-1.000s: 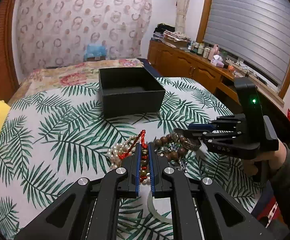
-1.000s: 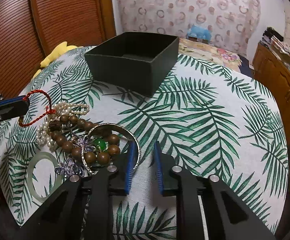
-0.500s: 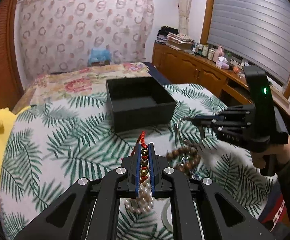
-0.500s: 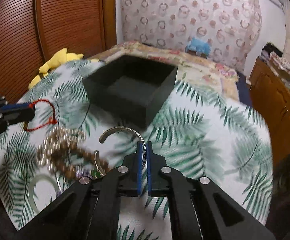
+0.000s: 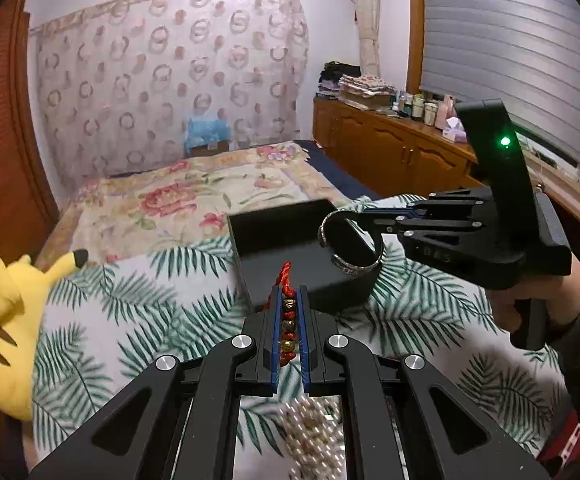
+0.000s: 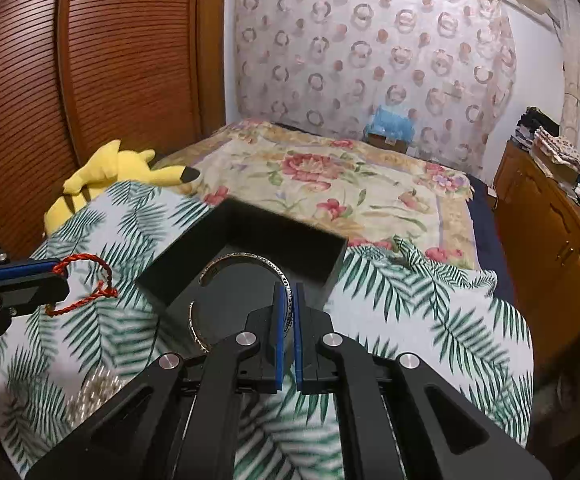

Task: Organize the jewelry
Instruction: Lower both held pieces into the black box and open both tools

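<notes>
My left gripper (image 5: 289, 294) is shut on a red cord bracelet (image 5: 288, 330) with gold and red beads; its red loop (image 6: 86, 284) hangs off the tips in the right wrist view. My right gripper (image 6: 288, 290) is shut on an open silver bangle (image 6: 246, 260), held in the air in front of the black open box (image 6: 250, 264). In the left wrist view the bangle (image 5: 349, 248) hangs before the box (image 5: 286, 236), off the right gripper's tips (image 5: 365, 213). A pearl strand (image 5: 313, 440) lies blurred on the cloth below my left gripper.
A palm-leaf cloth (image 6: 429, 320) covers the table. A yellow plush toy (image 5: 6, 320) sits at its left edge. Beyond lie a floral bed (image 6: 329, 176) and a wooden cabinet (image 5: 393, 156) on the right. A hand (image 5: 529, 304) holds the right gripper.
Both grippers rose from the jewelry pile and moved toward the box. The right gripper shut on the silver bangle and lifted it. The left kept hold of the red bracelet.
</notes>
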Motion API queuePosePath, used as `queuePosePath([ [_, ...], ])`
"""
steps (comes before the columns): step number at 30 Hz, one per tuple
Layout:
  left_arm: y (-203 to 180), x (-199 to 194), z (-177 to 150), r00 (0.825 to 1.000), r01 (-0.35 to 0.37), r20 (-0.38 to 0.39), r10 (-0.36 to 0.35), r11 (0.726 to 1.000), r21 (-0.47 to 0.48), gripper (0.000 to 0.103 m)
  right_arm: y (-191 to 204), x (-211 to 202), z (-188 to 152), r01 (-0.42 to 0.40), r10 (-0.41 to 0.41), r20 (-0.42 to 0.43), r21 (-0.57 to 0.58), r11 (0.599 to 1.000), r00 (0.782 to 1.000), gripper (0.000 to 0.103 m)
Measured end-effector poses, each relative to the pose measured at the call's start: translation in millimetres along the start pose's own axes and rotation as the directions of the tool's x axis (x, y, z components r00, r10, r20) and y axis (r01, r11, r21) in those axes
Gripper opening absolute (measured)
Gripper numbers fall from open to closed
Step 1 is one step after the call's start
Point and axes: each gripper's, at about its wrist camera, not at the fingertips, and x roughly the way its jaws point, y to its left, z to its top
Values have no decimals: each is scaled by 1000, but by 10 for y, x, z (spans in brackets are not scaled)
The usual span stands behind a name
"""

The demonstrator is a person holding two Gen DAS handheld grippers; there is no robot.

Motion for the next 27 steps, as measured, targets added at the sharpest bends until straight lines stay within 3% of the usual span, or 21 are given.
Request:
queuePosePath([
  [9, 52, 288, 282, 1000, -15, -9, 15, 1000, 17, 6, -30, 291, 28, -92, 92, -63, 4, 996, 994, 10],
  [17, -17, 570, 407, 999, -30, -38, 31, 999, 27, 6, -128, 77, -18, -70, 69, -45, -29, 997, 997, 11],
  [24, -128, 723, 501, 999, -34, -35, 36, 998, 46, 7, -282, -57, -225, -58, 59, -36, 17, 998, 998, 11],
  [25, -127, 741, 523, 999, -37, -35, 39, 998, 44, 13, -283, -71, -245, -57, 57, -34, 18, 998, 998, 11],
  [26, -121, 755, 547, 999, -42, -33, 43, 998, 38, 30, -286, -92, -268, -57, 57, -31, 18, 998, 998, 11],
  [27, -117, 754, 558, 999, -46, -28, 47, 998, 33, 39, -284, -121, -292, -60, 60, -26, 20, 998, 998, 11],
])
